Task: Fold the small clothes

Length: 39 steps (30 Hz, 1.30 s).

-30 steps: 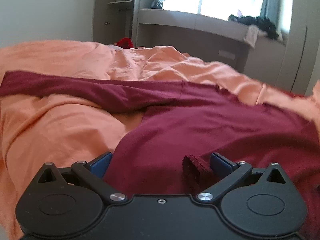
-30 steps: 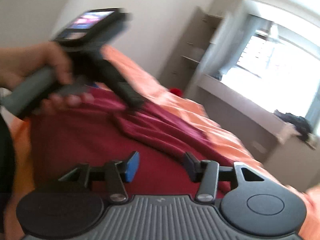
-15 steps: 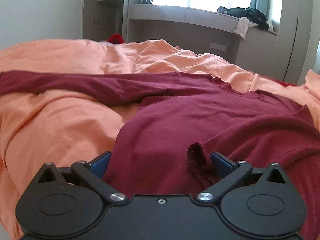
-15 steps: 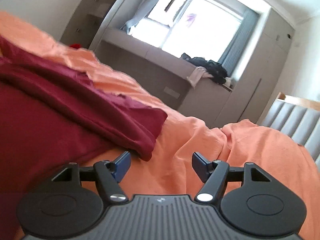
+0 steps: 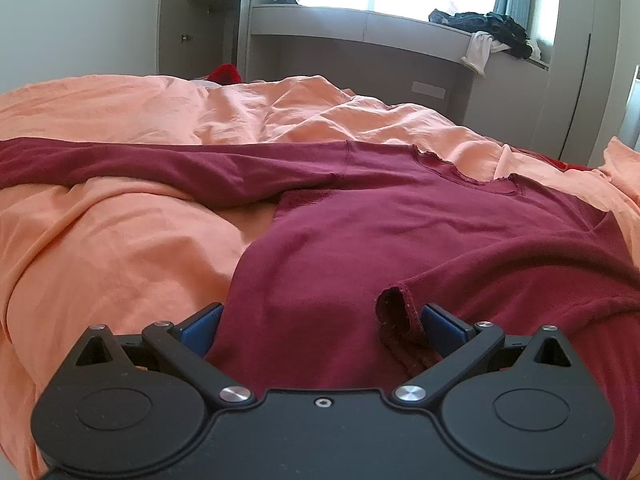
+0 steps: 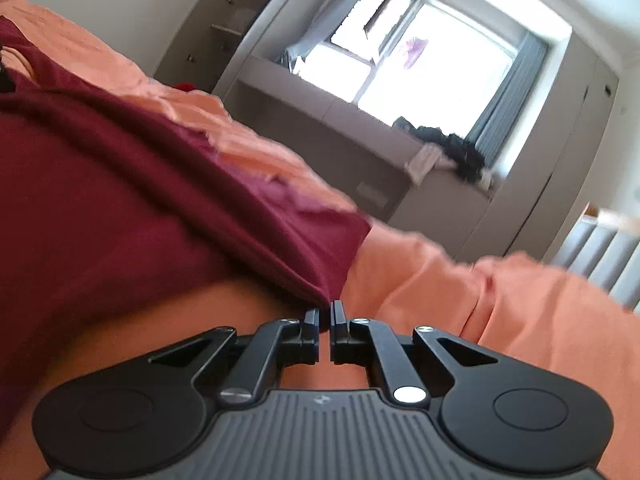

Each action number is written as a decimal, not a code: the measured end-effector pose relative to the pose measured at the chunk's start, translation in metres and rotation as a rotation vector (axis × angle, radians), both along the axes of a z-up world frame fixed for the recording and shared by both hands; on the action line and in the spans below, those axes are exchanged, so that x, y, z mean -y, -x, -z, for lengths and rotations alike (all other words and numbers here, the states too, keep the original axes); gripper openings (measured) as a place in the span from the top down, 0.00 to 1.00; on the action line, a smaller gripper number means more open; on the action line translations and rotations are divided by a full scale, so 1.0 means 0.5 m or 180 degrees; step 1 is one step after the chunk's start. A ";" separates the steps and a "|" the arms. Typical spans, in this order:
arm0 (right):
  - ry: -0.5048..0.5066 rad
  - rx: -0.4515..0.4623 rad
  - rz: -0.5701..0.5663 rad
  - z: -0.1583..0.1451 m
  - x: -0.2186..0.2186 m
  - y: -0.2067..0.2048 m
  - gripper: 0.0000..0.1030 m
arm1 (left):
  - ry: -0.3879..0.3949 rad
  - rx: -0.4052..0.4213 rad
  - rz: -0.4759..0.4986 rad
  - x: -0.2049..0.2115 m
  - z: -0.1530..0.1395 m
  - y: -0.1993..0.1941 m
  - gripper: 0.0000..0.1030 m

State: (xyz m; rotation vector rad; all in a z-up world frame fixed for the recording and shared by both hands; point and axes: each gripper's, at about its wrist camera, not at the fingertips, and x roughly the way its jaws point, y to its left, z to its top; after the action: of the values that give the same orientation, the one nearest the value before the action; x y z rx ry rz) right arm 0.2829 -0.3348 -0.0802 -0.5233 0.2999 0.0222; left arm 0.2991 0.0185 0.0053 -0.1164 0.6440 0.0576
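A dark red long-sleeved top (image 5: 400,232) lies spread on an orange bedspread (image 5: 120,248). One sleeve stretches out to the left. The other sleeve is folded across the body, its cuff (image 5: 396,320) beside the right finger of my left gripper (image 5: 320,320). That gripper is open over the top's lower hem and holds nothing. In the right wrist view the top (image 6: 140,200) is lifted at its right edge. My right gripper (image 6: 325,314) is shut on the corner of that folded edge, above the bedspread (image 6: 500,300).
A grey window bench (image 5: 360,24) with a heap of dark clothes (image 5: 488,26) runs along the far wall. An open cupboard (image 5: 200,16) stands at the left. A red item (image 5: 224,72) lies beyond the bed. A grey padded headboard (image 6: 600,248) is at the right.
My right gripper has swung from beside the left gripper to the top's right edge, closed on its corner and lifted it. The left gripper stays open over the hem.
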 end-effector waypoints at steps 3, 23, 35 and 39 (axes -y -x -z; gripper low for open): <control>-0.0132 0.0011 0.0044 0.008 -0.003 0.002 0.96 | -0.0001 0.0009 0.0050 -0.004 -0.001 0.006 0.00; -0.1954 -0.0722 -0.1159 -0.165 -0.121 -0.036 0.41 | 0.0452 0.0158 -0.0171 -0.072 -0.026 0.036 0.00; -0.0943 -0.1092 -0.1334 -0.145 -0.264 -0.051 0.90 | 0.0538 0.0170 -0.0221 -0.085 -0.032 0.029 0.00; -0.0863 -0.0927 -0.1351 -0.153 -0.264 -0.008 0.98 | 0.0602 0.0180 -0.0219 -0.088 -0.034 0.035 0.00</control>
State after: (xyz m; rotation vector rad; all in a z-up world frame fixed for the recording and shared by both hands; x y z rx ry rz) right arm 0.2869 -0.2030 -0.0034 -0.3048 0.4578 0.5476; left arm 0.2817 0.0623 0.0223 -0.3217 0.5879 0.0594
